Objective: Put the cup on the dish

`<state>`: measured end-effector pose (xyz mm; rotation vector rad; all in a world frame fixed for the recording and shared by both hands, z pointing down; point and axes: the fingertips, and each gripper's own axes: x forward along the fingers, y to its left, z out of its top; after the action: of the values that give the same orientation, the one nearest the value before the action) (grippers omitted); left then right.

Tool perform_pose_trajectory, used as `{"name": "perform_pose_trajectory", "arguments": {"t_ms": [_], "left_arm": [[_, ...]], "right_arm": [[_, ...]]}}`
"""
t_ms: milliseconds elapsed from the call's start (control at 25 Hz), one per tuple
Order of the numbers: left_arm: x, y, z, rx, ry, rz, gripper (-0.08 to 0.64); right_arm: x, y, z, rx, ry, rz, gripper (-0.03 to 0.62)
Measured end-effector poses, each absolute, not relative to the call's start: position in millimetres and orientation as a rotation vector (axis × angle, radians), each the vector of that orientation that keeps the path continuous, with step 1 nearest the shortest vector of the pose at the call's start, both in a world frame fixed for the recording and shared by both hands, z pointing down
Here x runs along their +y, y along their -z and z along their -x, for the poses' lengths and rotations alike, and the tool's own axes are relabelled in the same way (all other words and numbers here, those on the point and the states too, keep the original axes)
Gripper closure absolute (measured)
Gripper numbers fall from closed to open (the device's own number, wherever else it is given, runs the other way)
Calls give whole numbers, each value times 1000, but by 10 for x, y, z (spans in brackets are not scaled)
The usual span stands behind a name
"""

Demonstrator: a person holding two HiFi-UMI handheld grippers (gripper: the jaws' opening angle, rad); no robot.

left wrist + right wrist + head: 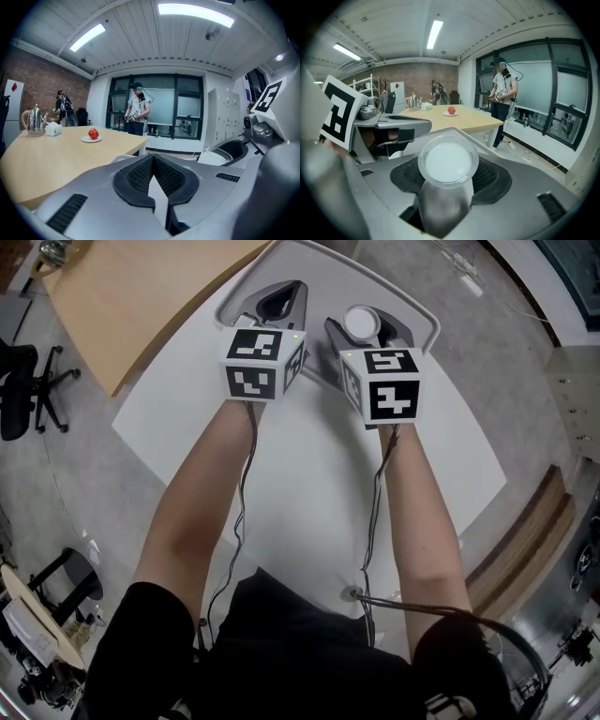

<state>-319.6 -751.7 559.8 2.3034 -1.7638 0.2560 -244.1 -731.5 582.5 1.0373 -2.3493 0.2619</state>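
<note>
A white desk (309, 484) meets a wooden desk (42, 154), which carries a plate (91, 139) with a red apple (93, 133) (windows and a brick wall lie beyond). Both forearms reach forward side by side over the white desk. The left gripper (275, 304) has its jaws closed on nothing, while the right gripper (367, 326) has its jaws clamped on the clear cup (447, 161), held in the air.

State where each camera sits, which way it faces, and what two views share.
Head view: on the head, facing steeply down at the white table; forearms, left gripper and right gripper show.
Left gripper view: on that gripper, facing along its shut, empty jaws toward a wooden table; right gripper at right.
Right gripper view: on that gripper, facing along jaws shut on the cup; left gripper at left.
Shared: both gripper views show the apple.
</note>
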Motion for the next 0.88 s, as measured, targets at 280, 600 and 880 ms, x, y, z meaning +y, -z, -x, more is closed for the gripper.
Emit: {"name": "perform_pose_trajectory", "arguments": {"t_ms": [280,600,880], "left_arm": [[-7628,-5866,3099,-1727,-261,-2311,554],[-7752,-6033,3178,-1694,-252,-2314,554],[-7782,-6068,3155,-1662,-260,-2323,554]], "right_arm": [[-7499,-6034,2529,-2327,-245,-1038,333],[-7666,-6296,2641,-2285,-260,-1029,333],[-7701,-6361,2734,-2288,-274,-1014,333]]}}
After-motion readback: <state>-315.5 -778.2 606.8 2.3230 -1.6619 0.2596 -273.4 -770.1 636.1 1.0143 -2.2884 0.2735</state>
